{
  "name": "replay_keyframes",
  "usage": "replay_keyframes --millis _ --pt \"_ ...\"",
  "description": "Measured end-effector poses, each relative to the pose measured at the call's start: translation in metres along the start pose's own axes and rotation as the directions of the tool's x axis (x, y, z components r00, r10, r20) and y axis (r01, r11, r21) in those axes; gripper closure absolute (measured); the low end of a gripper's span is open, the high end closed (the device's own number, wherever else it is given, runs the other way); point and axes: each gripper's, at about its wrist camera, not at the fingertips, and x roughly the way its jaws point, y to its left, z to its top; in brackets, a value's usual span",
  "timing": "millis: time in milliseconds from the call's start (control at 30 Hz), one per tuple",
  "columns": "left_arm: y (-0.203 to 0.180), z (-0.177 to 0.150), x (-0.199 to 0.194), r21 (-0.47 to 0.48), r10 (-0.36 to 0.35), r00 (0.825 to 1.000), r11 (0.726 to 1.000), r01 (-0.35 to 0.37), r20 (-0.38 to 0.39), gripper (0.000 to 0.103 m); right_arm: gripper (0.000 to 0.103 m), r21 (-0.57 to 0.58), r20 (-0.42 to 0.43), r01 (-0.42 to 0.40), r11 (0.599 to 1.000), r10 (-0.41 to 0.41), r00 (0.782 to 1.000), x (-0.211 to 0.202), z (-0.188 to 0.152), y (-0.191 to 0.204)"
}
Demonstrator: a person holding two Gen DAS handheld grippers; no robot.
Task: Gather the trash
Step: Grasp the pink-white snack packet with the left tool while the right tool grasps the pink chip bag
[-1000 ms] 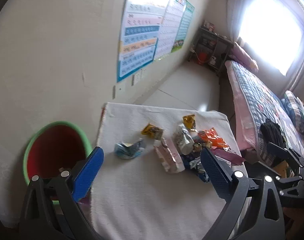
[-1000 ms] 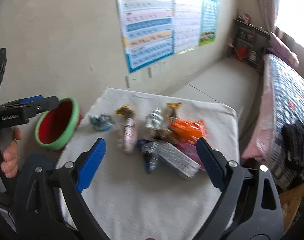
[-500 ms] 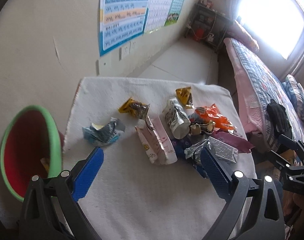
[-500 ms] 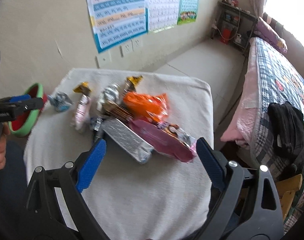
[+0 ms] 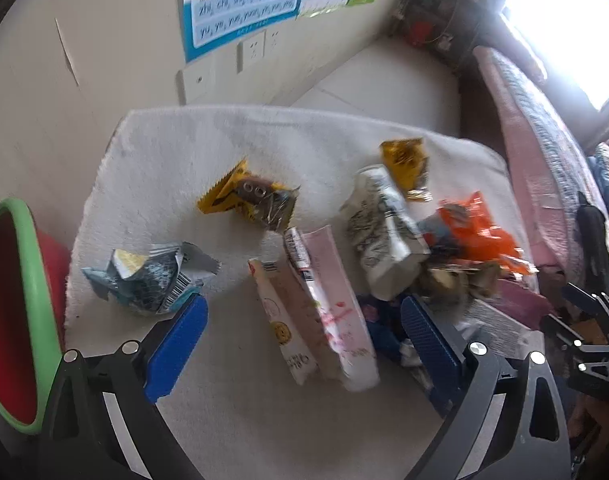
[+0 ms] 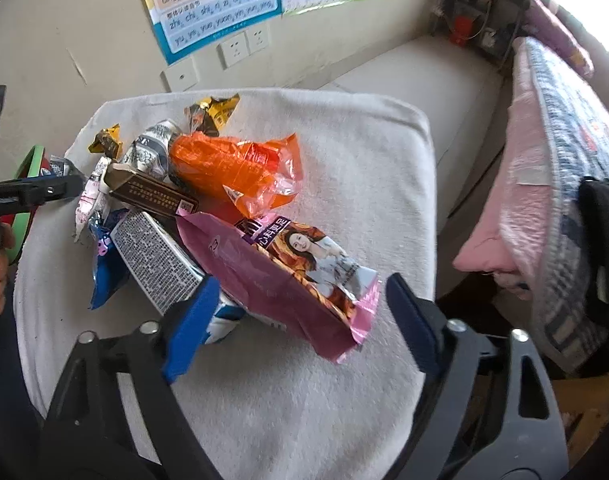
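Several pieces of trash lie on a white towel-covered table [image 5: 224, 140]. My left gripper [image 5: 302, 312] is open, low over a pink carton [image 5: 324, 292], with a crumpled blue-grey wrapper [image 5: 152, 276] just beyond its left finger. A yellow wrapper [image 5: 248, 200] and a crushed white carton [image 5: 384, 232] lie farther back. My right gripper [image 6: 302, 286] has its jaws closing, and the near end of a pink snack bag [image 6: 272, 276] lies between them untouched. An orange bag [image 6: 232, 168], a grey box [image 6: 156, 256] and a brown box [image 6: 152, 194] lie behind it.
A red bin with a green rim [image 5: 20, 320] stands left of the table, below its edge. A bed with a pink cover [image 6: 544, 160] and a black bag [image 6: 600, 232] is close on the right. The wall with posters [image 6: 208, 0] is behind the table.
Both grippers have come down and forward toward the trash, which now looks much larger. The right jaws have narrowed a little around the pink bag's end.
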Motion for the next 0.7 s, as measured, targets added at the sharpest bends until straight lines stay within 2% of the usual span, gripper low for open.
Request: replay_keyframes --millis 167,267,333,400,500,700 --pt "0.007 -0.002 0.023 -0.03 -0.025 0.998 0.999 0.023 -0.064 0.014 0.034 -0.023 -0.049 -0.039 0.999 0.038 0.998 0.021 -0.002 0.003" --pt "0.008 -0.003 0.033 -0.03 -0.032 0.995 0.999 0.029 -0.099 0.029 0.043 -0.015 -0.051 -0.07 0.997 0.069 0.996 0.024 -0.005 0.002" --pt "0.012 -0.005 0.039 -0.059 -0.051 0.991 0.997 0.044 -0.121 0.053 0.063 -0.025 -0.055 -0.079 0.997 0.078 0.995 0.023 -0.005 0.003" --pt "0.012 -0.006 0.037 -0.052 -0.043 0.993 0.998 0.038 -0.113 0.061 0.071 -0.032 -0.057 -0.083 0.996 0.081 0.995 0.021 -0.007 0.004" --pt "0.014 -0.01 0.032 -0.048 -0.068 0.991 0.997 0.063 -0.113 0.065 0.079 -0.023 -0.058 -0.113 0.993 0.112 0.992 0.019 -0.011 0.004" --pt "0.015 -0.019 0.01 -0.005 -0.039 0.996 0.999 0.039 -0.083 0.065 0.09 0.012 -0.021 -0.151 0.988 0.151 0.988 0.001 -0.012 0.003"
